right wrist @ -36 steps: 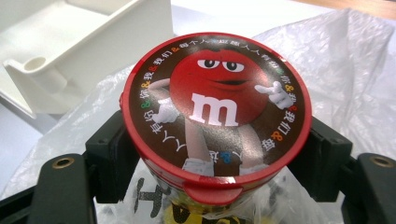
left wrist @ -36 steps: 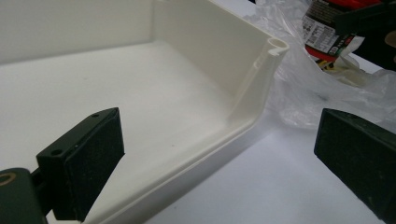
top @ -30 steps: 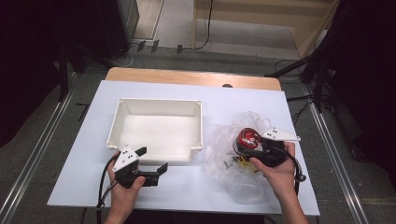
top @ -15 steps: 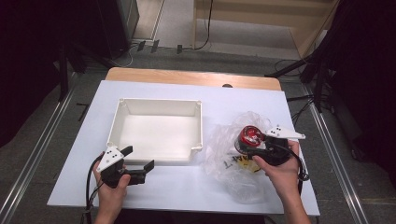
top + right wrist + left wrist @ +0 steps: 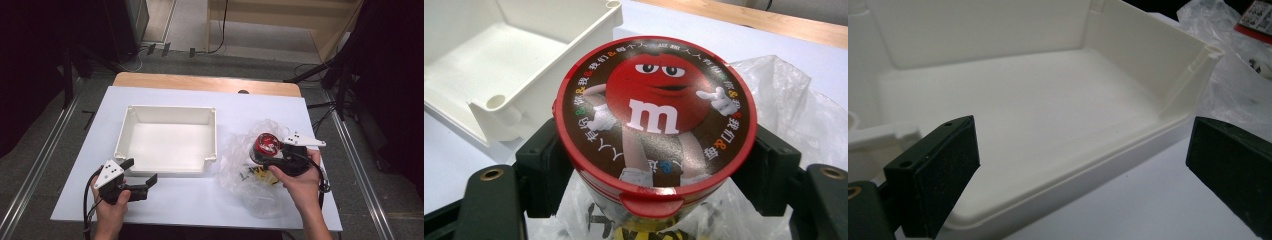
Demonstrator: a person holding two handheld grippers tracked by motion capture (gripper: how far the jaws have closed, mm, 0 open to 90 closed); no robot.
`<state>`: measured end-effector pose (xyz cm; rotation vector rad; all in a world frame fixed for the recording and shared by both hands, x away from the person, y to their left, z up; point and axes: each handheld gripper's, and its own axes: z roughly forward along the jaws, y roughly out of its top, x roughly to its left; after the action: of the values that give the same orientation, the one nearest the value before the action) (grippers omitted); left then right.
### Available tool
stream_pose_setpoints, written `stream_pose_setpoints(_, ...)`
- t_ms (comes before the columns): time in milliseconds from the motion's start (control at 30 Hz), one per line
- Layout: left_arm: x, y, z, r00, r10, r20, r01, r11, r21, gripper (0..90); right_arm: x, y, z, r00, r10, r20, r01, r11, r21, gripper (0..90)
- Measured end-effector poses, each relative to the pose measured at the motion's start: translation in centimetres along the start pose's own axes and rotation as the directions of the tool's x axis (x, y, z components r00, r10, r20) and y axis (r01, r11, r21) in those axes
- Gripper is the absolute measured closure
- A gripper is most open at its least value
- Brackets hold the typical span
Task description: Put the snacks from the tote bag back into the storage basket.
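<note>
My right gripper is clamped on a round candy tub w/ a red-rimmed lid; in the right gripper view the tub sits btwn both jaws, pads pressed on its sides just below the lid rim. Jaws stand wide, since the tub is wide. Tub is upright, lid up, at the right side of the table, in or on a crumpled clear plastic bag that spreads out under and around it. Bag has some dark print and a bit of yellow near the tub's base; can't read it.

My left gripper is at the near left, just beside the near left corner of the white tray. Its jaws are spread wide w/ nothing btwn them, not touching anything. In the left gripper view the tray lies right ahead, its near wall btwn the two jaws but farther off, inside bare. Bag shows to the right of it there.

Tray sits mid-table, left of the bag and close to it.
</note>
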<state>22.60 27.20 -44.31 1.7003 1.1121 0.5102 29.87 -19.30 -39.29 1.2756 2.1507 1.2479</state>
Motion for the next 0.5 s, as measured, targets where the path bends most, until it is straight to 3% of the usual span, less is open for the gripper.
stream_pose_setpoints(300, 0.3, 0.0, -0.1, 1.0000, 0.001, -0.004, -0.001, 1.0000, -0.004, 1.0, 1.1, 0.6, 0.2, 0.9999, -0.002, 0.015, 0.002, 1.000, -0.018, 25.5)
stream_pose_setpoints(500, 0.4, 0.0, -0.1, 1.0000, 0.000, 0.003, 0.000, 1.0000, -0.003, 1.0, 1.9, 1.2, 0.4, 0.9999, -0.013, -0.002, 0.013, 1.000, -0.026, 25.5)
